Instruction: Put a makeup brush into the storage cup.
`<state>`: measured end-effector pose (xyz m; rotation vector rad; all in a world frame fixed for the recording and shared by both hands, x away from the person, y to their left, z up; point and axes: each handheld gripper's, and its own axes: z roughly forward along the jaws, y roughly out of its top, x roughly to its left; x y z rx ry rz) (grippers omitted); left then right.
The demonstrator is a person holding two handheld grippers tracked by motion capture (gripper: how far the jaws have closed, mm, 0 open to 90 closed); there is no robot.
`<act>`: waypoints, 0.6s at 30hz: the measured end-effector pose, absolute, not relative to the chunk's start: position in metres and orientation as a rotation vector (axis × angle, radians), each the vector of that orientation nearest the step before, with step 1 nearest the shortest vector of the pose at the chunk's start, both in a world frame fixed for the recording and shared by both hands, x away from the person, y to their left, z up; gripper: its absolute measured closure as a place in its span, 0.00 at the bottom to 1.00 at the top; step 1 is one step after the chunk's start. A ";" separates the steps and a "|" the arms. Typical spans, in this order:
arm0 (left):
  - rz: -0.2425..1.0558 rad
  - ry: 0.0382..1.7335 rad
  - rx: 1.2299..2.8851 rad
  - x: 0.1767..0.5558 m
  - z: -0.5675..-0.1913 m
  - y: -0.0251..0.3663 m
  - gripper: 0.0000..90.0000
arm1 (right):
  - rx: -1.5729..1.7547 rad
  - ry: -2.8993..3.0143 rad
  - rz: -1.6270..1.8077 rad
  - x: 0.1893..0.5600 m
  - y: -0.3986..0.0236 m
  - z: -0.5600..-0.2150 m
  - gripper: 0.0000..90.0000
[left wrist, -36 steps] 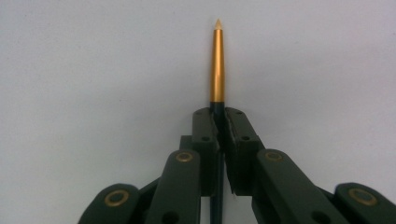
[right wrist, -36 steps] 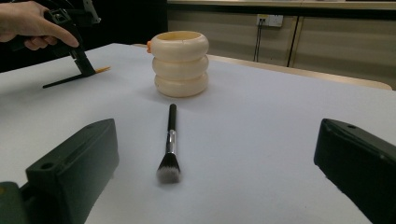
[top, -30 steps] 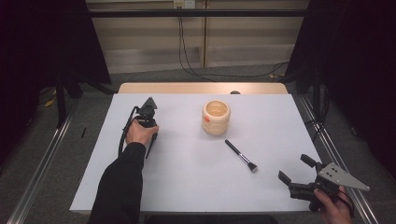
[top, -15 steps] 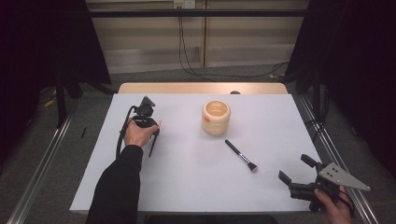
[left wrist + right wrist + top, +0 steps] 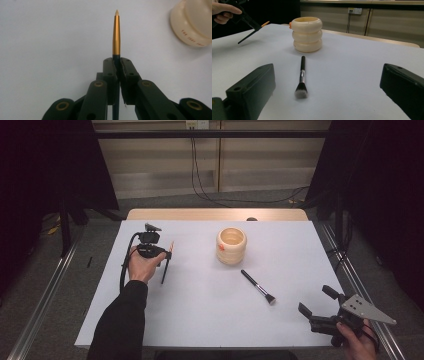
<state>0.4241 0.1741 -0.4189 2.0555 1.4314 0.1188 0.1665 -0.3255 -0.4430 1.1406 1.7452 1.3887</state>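
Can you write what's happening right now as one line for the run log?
left tongs: shut on thin gold-tipped black brush, lifted | right tongs: open, idle | cream ribbed round holder: upright | black makeup brush: flat on table

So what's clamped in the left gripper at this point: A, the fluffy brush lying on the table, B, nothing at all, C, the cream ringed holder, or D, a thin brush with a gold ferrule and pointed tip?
D: in the left gripper view the left gripper is shut on a thin brush with a gold ferrule and pointed tip, while the fluffy brush lies on the table and the ringed holder stands apart.
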 end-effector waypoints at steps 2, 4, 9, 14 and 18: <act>0.128 1.403 2.048 0.421 -0.418 0.175 0.93 | 1.140 1.754 1.392 0.166 -0.326 -0.443 0.00; 0.157 1.390 2.039 0.418 -0.416 0.176 0.93 | 1.143 1.751 1.391 0.166 -0.326 -0.443 0.00; 0.178 1.359 2.012 0.412 -0.411 0.179 0.93 | 1.145 1.746 1.389 0.166 -0.325 -0.443 0.00; 0.218 1.302 1.986 0.402 -0.405 0.183 0.93 | 1.144 1.753 1.392 0.166 -0.325 -0.443 0.00; 0.244 1.265 1.970 0.395 -0.404 0.183 0.93 | 1.145 1.750 1.391 0.166 -0.325 -0.443 0.00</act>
